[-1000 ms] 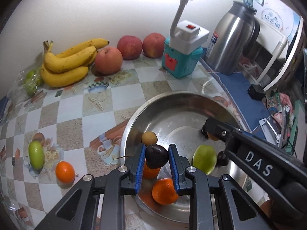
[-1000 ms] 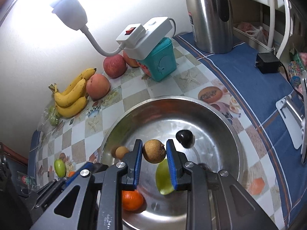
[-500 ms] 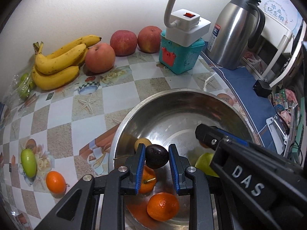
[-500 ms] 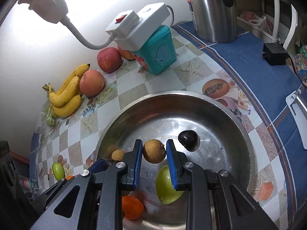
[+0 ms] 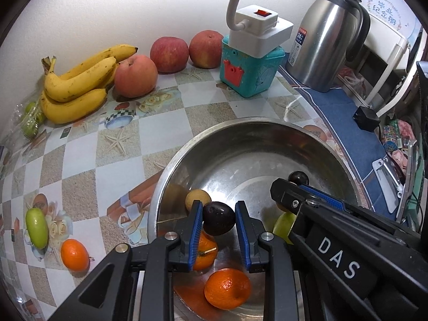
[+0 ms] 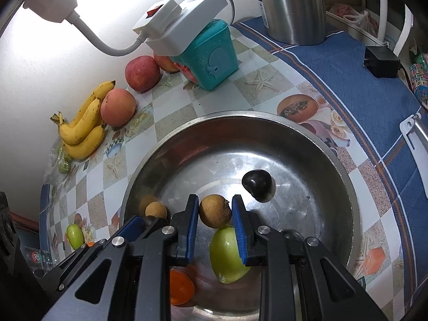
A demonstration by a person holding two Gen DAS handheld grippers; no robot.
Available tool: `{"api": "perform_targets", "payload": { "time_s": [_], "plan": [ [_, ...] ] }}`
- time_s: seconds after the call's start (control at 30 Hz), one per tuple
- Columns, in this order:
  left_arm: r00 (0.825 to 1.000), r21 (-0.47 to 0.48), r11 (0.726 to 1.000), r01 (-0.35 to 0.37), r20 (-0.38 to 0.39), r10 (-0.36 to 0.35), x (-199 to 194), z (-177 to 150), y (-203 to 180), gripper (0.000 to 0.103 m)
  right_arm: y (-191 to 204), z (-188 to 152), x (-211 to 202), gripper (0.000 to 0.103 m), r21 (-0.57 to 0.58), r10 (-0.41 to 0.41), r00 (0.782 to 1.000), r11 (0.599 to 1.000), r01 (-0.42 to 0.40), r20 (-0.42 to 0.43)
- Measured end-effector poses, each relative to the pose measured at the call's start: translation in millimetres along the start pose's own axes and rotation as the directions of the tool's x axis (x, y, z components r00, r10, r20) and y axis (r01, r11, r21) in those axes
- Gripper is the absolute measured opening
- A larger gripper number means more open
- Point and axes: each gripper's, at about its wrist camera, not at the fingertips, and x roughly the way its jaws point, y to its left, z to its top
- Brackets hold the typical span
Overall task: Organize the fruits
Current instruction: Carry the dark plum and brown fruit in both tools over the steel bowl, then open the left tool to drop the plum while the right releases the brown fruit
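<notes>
- The left gripper [image 5: 218, 223] is clamped on a dark plum [image 5: 218, 222], held between its blue pads above the inside of the steel bowl [image 5: 240, 123].
- The right gripper [image 6: 215, 215] is clamped on a small brown fruit [image 6: 215, 211], also poised over the bowl, above a green fruit [image 6: 227, 254] lying on the bottom.
- Both held fruits are round and smooth and sit near the pad tips. If either is let go from this height, it may bounce on the hard metal or roll up the curved wall.
- The two grippers are close together over the bowl; in the left view the right one crosses just beside the left. A careless release or turn could knock one tool against the other.
- A falling plum could strike the oranges [image 5: 227, 289] beneath it, and soft fruit might bruise.
- Other fruit is outside the bowl: bananas [image 5: 77, 85], apples [image 5: 168, 54], and a small orange [image 5: 74, 254] beside a green fruit [image 5: 36, 227] on the checked tablecloth [image 5: 80, 160].
- A second dark plum [image 6: 259, 188] lies in the bowl; in the left view it is half hidden behind the right gripper.
- A second orange under the left gripper is mostly covered by its fingers.
- What the plastic bag [image 5: 30, 120] near the bananas holds is hard to make out, apart from something green.
- The person's hands are not visible in either view.
</notes>
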Motion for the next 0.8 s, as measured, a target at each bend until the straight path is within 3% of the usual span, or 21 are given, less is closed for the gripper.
{"api": "perform_targets", "payload": {
  "time_s": [0.23, 0.37, 0.8],
  "plan": [
    [1.000, 0.003, 1.000, -0.002, -0.005, 0.002, 1, 0, -1, 0.029, 2, 1, 0, 0.028, -0.010, -0.003, 1.000, 1.000, 0.003, -0.003],
    [1.000, 0.004, 1.000, -0.002, 0.002, 0.002, -1, 0, -2, 0.042, 3, 2, -1, 0.036, -0.016, -0.011, 1.000, 1.000, 0.011, 0.003],
    [1.000, -0.037, 0.999, -0.006, 0.015, 0.007, -23, 5, 9, 0.045, 0, 8, -27, 0.036, -0.005, -0.019, 0.999, 1.000, 0.019, 0.047]
  ]
}}
